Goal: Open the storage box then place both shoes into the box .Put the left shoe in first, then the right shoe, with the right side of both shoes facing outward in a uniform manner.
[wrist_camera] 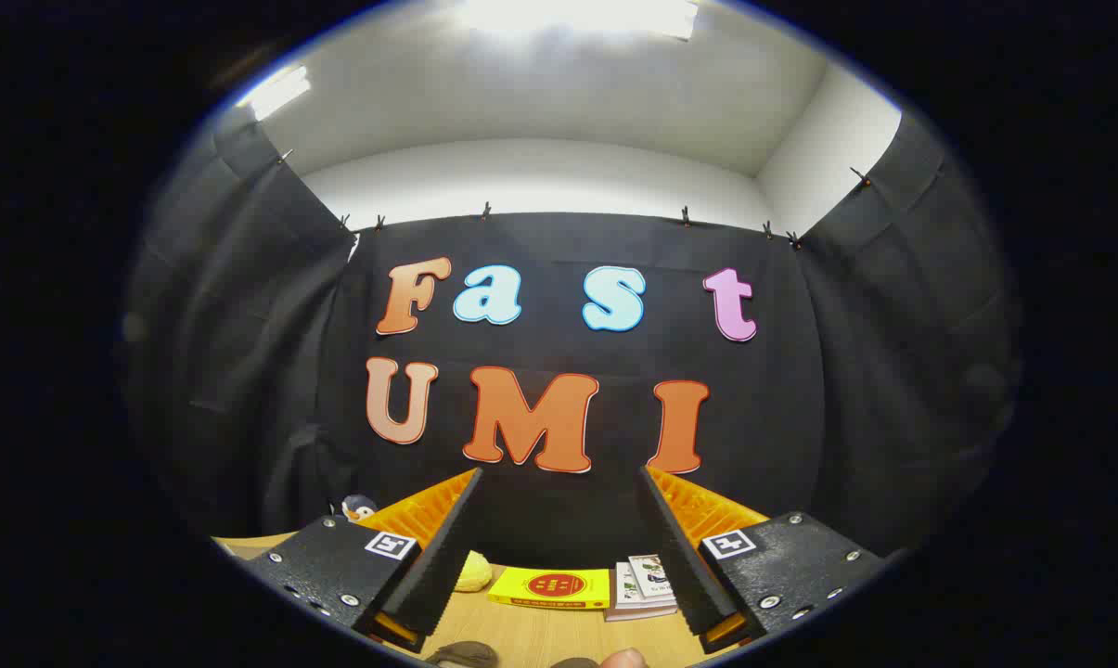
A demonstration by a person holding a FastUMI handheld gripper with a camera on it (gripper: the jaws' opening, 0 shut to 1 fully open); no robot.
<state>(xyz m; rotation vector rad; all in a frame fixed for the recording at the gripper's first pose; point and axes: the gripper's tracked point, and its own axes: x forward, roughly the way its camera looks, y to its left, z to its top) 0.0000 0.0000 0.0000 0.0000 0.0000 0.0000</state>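
Above the wooden table [521, 635], my gripper [559, 482] is raised with its fingers spread wide and nothing between them.

Between my two fingers, further along the table toward the black cloth wall [559, 520], lies a yellow flat box with a red round mark [549, 587], and just beside it on its right sits a small stack of booklets [642, 586]. A pale yellow soft lump [473, 571] rests touching my left finger's inner edge as I see it, partly hidden behind it. Beyond my left finger, near the wall, a small penguin toy [358, 507] peeks up. Nearest to me, low between my fingers, I see a dark brownish rounded shape [464, 654]; it may be part of a shoe, but I cannot tell. Beside it a fingertip [625, 659] pokes in.
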